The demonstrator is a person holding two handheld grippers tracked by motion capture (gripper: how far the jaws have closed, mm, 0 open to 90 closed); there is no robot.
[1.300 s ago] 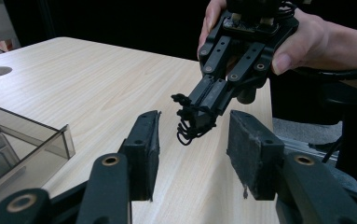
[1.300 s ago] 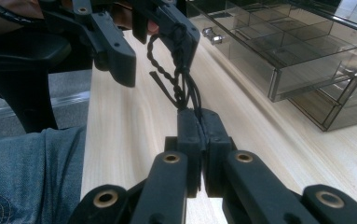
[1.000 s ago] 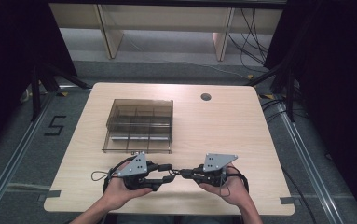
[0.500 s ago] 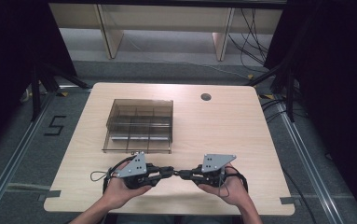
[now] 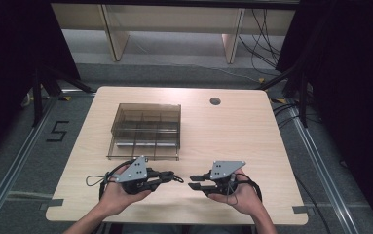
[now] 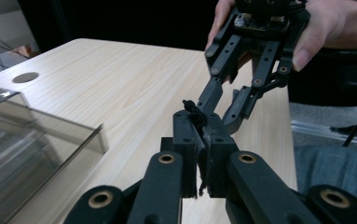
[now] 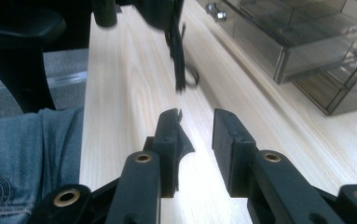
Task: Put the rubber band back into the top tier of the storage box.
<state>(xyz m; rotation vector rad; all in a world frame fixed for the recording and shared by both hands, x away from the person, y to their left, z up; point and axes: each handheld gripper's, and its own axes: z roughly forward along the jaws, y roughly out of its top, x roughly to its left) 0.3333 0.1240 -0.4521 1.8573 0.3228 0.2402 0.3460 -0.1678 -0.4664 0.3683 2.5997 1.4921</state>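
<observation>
Currently my left gripper (image 6: 198, 154) clamps a small, thin black strip (image 6: 195, 112), seemingly light and floppy, best pinched near its end, while my right gripper (image 7: 198, 135) gapes empty over the pale wooden table (image 5: 233, 131).

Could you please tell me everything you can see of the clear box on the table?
The box is a low, square organiser of smoky see-through plastic, split by thin walls into several compartments. It sits flat on the wooden table, left of centre, beyond the two grippers. A pale long item seems to lie in a near compartment; what it is can't be told. Nothing touches the box but the table.
</observation>
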